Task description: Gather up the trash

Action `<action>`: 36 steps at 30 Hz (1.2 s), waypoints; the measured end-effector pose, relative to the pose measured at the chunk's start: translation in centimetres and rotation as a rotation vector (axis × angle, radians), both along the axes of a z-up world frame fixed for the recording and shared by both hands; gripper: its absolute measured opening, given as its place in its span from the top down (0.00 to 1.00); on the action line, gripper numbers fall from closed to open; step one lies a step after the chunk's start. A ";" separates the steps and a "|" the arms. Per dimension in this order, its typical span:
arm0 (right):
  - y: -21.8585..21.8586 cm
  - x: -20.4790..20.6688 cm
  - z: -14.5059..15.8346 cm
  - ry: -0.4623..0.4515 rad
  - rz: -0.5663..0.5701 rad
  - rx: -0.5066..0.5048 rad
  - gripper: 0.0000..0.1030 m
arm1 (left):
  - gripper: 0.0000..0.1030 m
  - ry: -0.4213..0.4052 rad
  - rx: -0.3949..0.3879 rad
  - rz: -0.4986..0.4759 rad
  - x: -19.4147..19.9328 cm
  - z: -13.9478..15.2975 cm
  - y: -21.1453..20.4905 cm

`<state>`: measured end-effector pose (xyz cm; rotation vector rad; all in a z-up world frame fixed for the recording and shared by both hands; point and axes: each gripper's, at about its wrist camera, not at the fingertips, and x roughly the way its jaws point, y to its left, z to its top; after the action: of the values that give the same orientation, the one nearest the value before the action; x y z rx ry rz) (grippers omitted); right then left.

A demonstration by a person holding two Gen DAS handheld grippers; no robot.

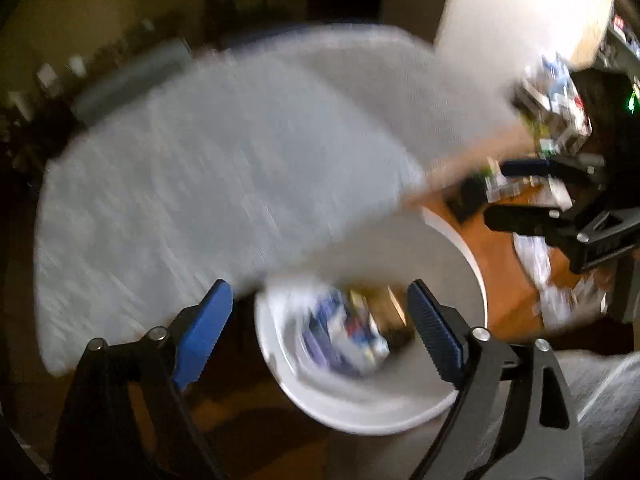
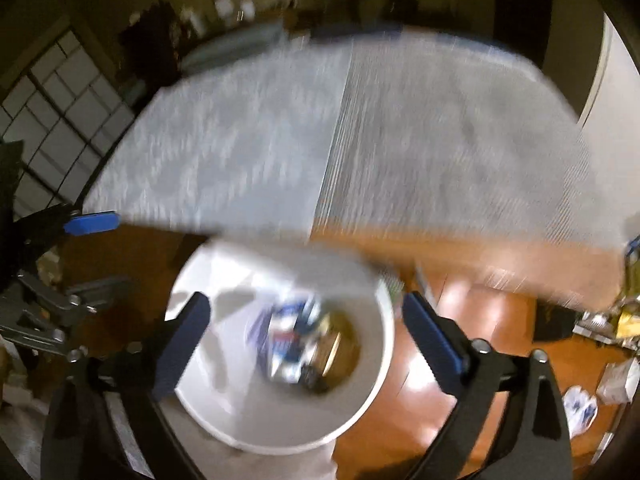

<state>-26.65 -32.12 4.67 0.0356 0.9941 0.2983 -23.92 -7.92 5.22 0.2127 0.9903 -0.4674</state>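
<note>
A: Two views, both smeared. From the left wrist, the left gripper (image 1: 320,332) has its jaws wide apart with nothing between them, hanging above a white bin (image 1: 460,264). Inside lies a heap of trash (image 1: 344,328): blue-and-white wrappers and something brownish, too blurred to name.

B: And around it?

A: A large pale quilted mat (image 1: 208,176) overlaps the bin's far rim. The right gripper (image 1: 520,192) shows at the right edge, jaws apart too. Beyond it, cluttered small items (image 1: 552,120) on a brown wooden floor (image 1: 504,264).

B: The right wrist?

A: Same bin (image 2: 372,392) below the right gripper (image 2: 304,340), jaws spread and empty, trash (image 2: 296,340) at the bottom. The mat (image 2: 360,140) fills the upper half; open floor (image 2: 472,320) to the right, the left gripper (image 2: 92,252) at the left edge, a gridded screen (image 2: 52,112) behind it in a dim room.
</note>
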 end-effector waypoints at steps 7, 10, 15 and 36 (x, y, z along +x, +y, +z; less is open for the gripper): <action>-3.7 8.1 2.2 -0.169 -0.179 -0.121 0.05 | 0.02 -0.177 -0.034 0.218 7.9 2.6 3.9; -5.5 12.5 1.7 -0.166 -0.249 -0.186 0.05 | 0.02 -0.207 0.012 0.285 11.9 1.9 5.1; -7.6 16.8 0.2 -0.142 -0.318 -0.178 0.05 | 0.02 -0.209 0.032 0.348 17.0 0.6 6.2; -9.5 24.7 -4.0 -0.106 -0.343 -0.191 0.05 | 0.02 -0.127 0.012 0.467 25.0 -4.0 6.6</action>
<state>-1.94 -41.60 0.69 0.0155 0.8903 -0.1083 1.05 -1.36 1.22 0.0170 0.8832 -0.0209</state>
